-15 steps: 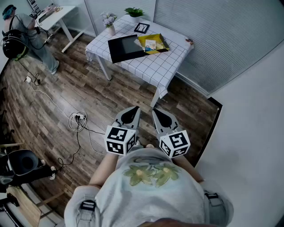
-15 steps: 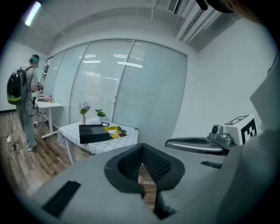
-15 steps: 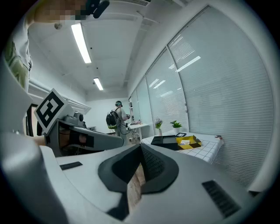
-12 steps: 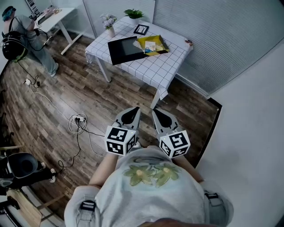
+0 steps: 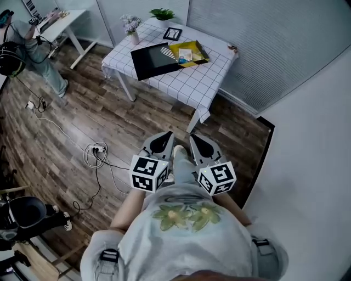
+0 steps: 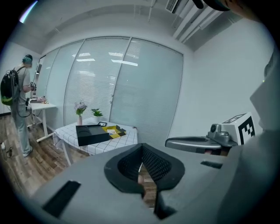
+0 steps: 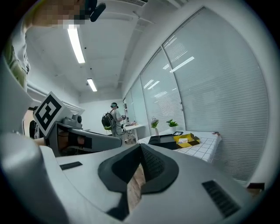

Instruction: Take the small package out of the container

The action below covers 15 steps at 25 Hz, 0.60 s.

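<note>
A yellow container (image 5: 200,52) lies on the check-cloth table (image 5: 192,82) far ahead, with a small pale package (image 5: 185,55) inside it. Beside it sits a black tray (image 5: 151,60). Both grippers are held close to the person's body, well short of the table. My left gripper (image 5: 166,135) and my right gripper (image 5: 192,138) point toward the table, jaws shut with nothing in them. The left gripper view shows the container (image 6: 114,130) small and distant beyond the left gripper (image 6: 141,151). It appears (image 7: 187,140) likewise past the right gripper (image 7: 140,151).
On the table's far side stand a flower vase (image 5: 133,26), a potted plant (image 5: 162,13) and a picture frame (image 5: 173,34). Another person (image 5: 33,49) stands by a white desk (image 5: 55,19) at far left. Cables (image 5: 96,153) lie on the wooden floor. A white wall (image 5: 307,153) runs along the right.
A shoe has come into view on the floor between the two grippers, and the table has shifted slightly in the head view. Both grippers stay held as before.
</note>
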{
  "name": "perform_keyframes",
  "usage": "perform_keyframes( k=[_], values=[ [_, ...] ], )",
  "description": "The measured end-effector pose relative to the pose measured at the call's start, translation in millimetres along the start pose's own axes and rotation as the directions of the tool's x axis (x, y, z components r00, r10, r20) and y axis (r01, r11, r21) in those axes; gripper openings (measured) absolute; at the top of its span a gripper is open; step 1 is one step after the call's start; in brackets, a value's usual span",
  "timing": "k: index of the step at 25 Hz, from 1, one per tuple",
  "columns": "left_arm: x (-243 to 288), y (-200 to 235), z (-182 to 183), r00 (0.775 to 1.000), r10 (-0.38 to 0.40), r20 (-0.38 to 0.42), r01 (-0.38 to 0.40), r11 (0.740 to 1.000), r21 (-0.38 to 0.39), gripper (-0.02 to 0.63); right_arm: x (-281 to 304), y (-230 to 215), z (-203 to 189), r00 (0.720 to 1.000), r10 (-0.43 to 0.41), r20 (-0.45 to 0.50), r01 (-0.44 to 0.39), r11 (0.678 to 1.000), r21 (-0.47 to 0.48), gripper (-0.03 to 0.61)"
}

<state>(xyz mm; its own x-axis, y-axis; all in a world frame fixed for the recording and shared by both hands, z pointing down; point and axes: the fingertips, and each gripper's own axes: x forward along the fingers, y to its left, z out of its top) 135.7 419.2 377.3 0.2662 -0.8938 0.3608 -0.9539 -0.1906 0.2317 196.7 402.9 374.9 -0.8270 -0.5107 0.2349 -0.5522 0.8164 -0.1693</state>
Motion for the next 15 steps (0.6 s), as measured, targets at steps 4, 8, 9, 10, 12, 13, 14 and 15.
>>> perform_keyframes(
  k=[4,8,9,10,12,13,14,15],
  values=[
    [19.1,20.4,1.8,1.000,0.003,-0.025,-0.003,1.000,0.001,0.006,24.5,-9.0,-3.2,1.000,0.006,-0.012,-0.005,1.000,0.028,0.008],
    [41.4,43.0,7.4,0.999,0.014,-0.046,-0.014,1.000,0.004,0.008,56.3,-24.4,-9.2,0.998,0.029,-0.047,-0.027,0.999,0.046,0.008],
    [47.3,49.5,11.7,0.999,0.018,-0.044,-0.017,1.000,0.007,0.008,65.6,-29.3,-8.8,0.998,0.035,-0.051,-0.032,0.998,0.048,0.008],
    [53.3,56.9,16.2,0.999,0.023,-0.042,-0.023,1.000,0.009,0.006,75.7,-34.1,-7.8,0.998,0.042,-0.053,-0.039,0.998,0.050,0.008],
    [66.6,75.1,24.0,0.998,0.040,-0.045,-0.040,0.999,0.009,0.008,98.4,-43.7,-4.5,0.997,0.056,-0.054,-0.053,0.997,0.054,0.008],
    [73.7,84.2,27.6,0.998,0.048,-0.050,-0.047,0.999,0.008,0.008,109.9,-48.7,-2.2,0.997,0.063,-0.054,-0.060,0.997,0.055,0.008],
    [80.4,91.9,31.2,0.997,0.051,-0.055,-0.050,0.999,0.007,0.006,120.5,-53.8,0.4,0.996,0.067,-0.053,-0.064,0.996,0.057,0.008],
    [86.7,98.5,35.0,0.997,0.050,-0.061,-0.050,0.999,0.008,0.008,130.1,-59.3,3.5,0.996,0.069,-0.050,-0.066,0.996,0.060,0.008]
  ],
)
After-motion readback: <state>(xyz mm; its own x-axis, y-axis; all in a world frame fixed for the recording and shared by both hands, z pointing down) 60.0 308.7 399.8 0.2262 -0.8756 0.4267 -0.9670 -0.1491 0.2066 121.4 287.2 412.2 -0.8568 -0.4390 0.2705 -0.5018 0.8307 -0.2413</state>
